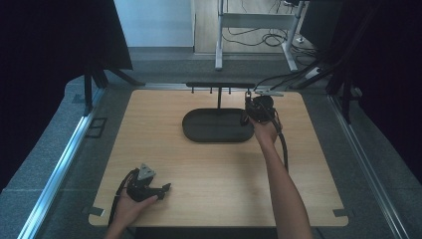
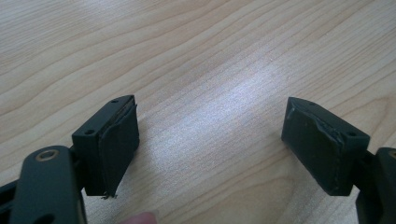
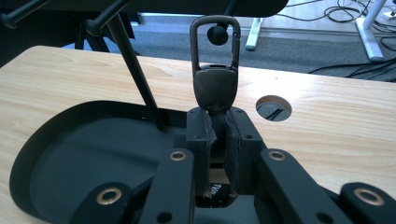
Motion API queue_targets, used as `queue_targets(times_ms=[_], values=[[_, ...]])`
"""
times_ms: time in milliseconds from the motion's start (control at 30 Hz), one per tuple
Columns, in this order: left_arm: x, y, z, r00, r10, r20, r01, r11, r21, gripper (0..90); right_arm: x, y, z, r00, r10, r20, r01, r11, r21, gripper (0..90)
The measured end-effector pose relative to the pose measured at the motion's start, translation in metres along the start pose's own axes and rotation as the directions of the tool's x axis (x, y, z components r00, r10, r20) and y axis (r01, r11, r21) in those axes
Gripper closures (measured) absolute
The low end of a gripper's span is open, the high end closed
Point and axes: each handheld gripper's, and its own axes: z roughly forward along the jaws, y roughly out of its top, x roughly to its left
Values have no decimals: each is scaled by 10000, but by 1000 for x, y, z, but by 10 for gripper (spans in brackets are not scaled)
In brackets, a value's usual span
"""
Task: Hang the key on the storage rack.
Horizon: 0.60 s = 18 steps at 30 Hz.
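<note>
While the left gripper rests near the table's near left edge in the high view, the right gripper is raised at the far right end of the black oval stand, clamping a metal clip. In the left gripper view the jaws stand wide apart over bare wood, holding nothing. In the right gripper view the jaws are closed tight on the clip, whose loop surrounds a peg's knob under the stand's crossbar

Wooden table, studio clutter behind it
Bare pale woodgrain runs across the table, a round cable hole cut near the far edge; beyond it grey carpet, tangled black cables and white desk legs.
</note>
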Motion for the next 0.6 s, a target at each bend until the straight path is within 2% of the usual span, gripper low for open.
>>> queue_targets(times_ms=[200, 333, 400, 600], values=[[0, 0, 0, 10000, -38, 21, 38, 10000, -13, 192, -2, -1, 2, 9999, -113, 39, 113, 9999, 1, 793], [1, 0, 0, 10000, -58, 46, 58, 10000, -25, 194, -1, 0, -1, 9995, -298, -40, 297, 9994, -171, 714], [2, -1, -1, 9998, -148, 99, 149, 9998, -92, 203, 1, 1, -4, 9995, -312, -52, 311, 9992, -242, 643], [4, 2, -12, 9998, -185, 50, 187, 9983, -560, 207, 4, -1, -10, 9989, -452, -84, 449, 9985, -320, 527]])
